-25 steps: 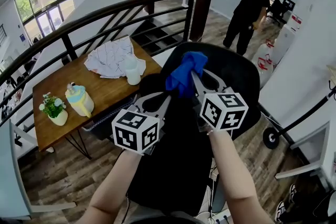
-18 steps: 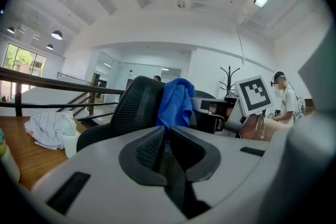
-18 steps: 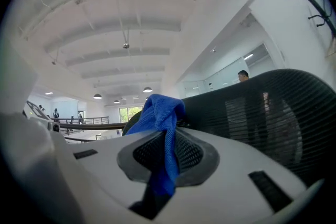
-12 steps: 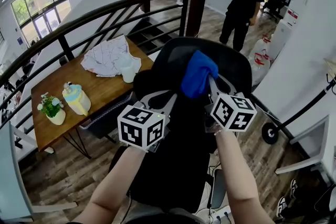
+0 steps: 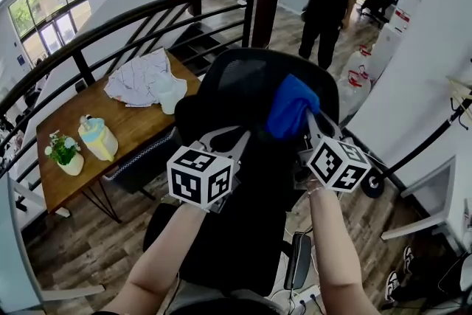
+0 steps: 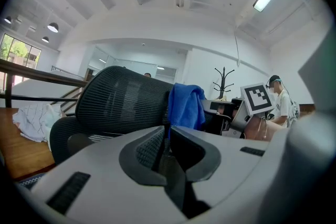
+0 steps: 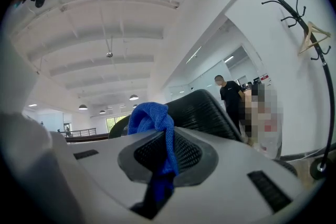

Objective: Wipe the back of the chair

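1. Presently the right gripper (image 5: 307, 119) is clamped on a blue cloth (image 5: 290, 105). The bunched cloth stands just ahead of its jaw tips and appears to lie against the chair back (image 5: 240, 81).
2. Change noted: over the last second the cloth has travelled from the upper middle of the back to the side nearer the right gripper. The left gripper (image 5: 237, 135) has kept low, to the left of the right gripper, and takes no part in the stroke.
3. Judgement: a sideways wiping pass along the top band is under way. The lower back, beneath both grippers, likely remains to be wiped.
4. Left gripper view: its jaws are together with nothing between them. Ahead and to their right, the cloth shows side-on at the mesh edge of the back, with the right gripper's marker cube (image 6: 258, 99) beyond. The head view gives no such profile.
5. Right gripper view: the cloth is pinched between the jaws, with a strip trailing down into the throat. The mesh back lies just past the tips. Only this view confirms the grip.
6. Head view alone shows a wooden table (image 5: 140, 125) well to the left of the left gripper.
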### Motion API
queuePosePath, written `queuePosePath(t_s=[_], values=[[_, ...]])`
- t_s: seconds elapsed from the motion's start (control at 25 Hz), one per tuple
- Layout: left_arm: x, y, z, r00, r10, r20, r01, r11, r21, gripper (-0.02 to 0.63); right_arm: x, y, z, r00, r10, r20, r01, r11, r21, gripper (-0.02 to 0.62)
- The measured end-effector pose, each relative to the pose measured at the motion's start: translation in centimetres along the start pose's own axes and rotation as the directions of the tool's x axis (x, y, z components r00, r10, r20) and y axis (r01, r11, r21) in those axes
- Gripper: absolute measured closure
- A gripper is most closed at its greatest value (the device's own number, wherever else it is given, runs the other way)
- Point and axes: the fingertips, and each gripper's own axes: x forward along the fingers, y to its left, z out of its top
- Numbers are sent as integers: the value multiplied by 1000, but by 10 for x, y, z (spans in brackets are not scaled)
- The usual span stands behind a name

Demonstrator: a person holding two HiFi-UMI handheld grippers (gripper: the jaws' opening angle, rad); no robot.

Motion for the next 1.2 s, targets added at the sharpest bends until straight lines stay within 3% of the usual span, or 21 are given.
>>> queuePosePath(t_s=[0.84,1.2], values=[[22,-39,-12,998,-55,-18,55,998,-9,568,-76,-50,9,996,-70,54,67,996,56,551],[14,-48,-25,997,-69,-22,68,996,-59,568,-99,-35,-12,999,-37,20,35,995,95,551]])
